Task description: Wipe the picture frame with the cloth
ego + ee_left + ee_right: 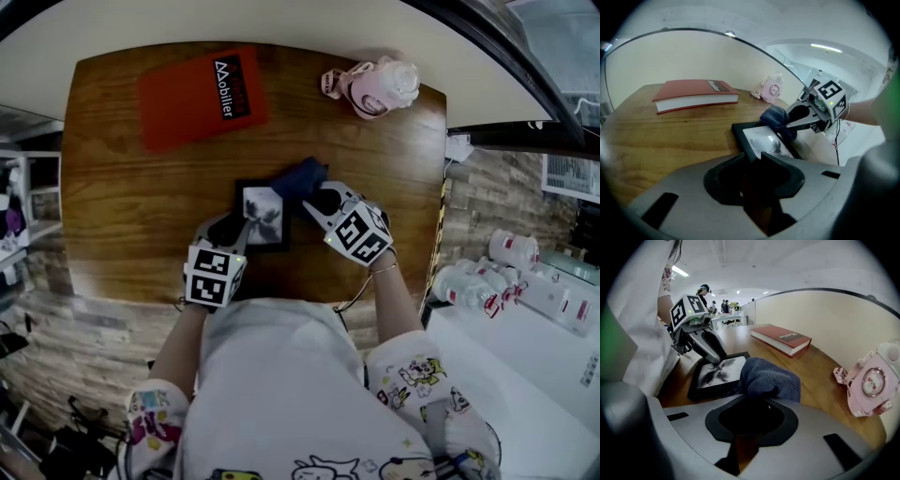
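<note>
Where the cream wall (187, 28) curves, a wooden table (122, 216) stands — picture frame (261, 208) atop.

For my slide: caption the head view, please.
Left gripper grips the picture frame while right gripper holds a blue cloth on it.

**Soft indoor light, strong fisheye warp**

Ceiling strip lights (680, 271) give even, moderate brightness with weak shadows on the table (122, 216). Every view bends and darkens toward its corners. A pale glint sits on the picture frame (764, 140) glass.
</note>
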Available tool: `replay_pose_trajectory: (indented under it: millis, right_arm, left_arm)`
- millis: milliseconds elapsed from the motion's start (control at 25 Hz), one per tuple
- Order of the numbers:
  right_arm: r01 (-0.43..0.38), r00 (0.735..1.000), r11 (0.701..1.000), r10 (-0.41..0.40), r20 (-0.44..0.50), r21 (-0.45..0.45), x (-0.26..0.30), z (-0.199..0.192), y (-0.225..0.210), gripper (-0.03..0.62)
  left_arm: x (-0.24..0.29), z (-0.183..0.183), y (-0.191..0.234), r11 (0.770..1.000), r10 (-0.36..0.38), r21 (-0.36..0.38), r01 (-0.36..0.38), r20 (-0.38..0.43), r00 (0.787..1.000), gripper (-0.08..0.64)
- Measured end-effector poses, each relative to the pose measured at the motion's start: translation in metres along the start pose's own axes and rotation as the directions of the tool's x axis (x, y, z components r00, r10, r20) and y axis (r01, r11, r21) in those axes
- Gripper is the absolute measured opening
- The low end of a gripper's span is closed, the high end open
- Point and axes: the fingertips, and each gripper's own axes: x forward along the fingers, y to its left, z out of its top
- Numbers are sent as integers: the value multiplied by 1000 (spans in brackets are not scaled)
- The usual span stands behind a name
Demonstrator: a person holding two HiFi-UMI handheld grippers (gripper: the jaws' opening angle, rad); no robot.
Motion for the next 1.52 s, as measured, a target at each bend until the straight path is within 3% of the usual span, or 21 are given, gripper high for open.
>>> replay_pose_trajectory:
  millis: [200,320,440,600,720,1080,1400,1520]
  right_arm:
    - [26,1000,999,-26,-3,23,-7,2,0,46]
    - [24,998,997,-28,58,69,-16,21,7,46]
    - [-25,986,993,6,164,115,-25,53,23,46]
    - [-133,949,977,78,305,166,-24,98,49,46]
    - [-184,934,963,108,342,198,-10,116,63,46]
    - [-148,983,939,105,151,310,43,93,71,46]
    - [-154,987,900,159,22,407,54,79,63,44]
    - [-139,988,911,155,-10,388,53,73,62,44]
  left_arm:
    - [0,0,0,1000,2,1,-2,0,1000,106]
    - [0,0,0,1000,3,1,-3,1,1000,106]
    - [0,0,0,1000,2,2,-2,0,1000,106]
    - [0,1,0,1000,2,2,-2,1,1000,106]
    - [0,1,0,1000,2,1,-2,1,1000,106]
    - [0,0,0,1000,0,3,0,-2,1000,106]
    - [0,0,-1,1000,4,11,-4,2,1000,106]
    - [0,0,-1,1000,-3,5,3,0,1000,106]
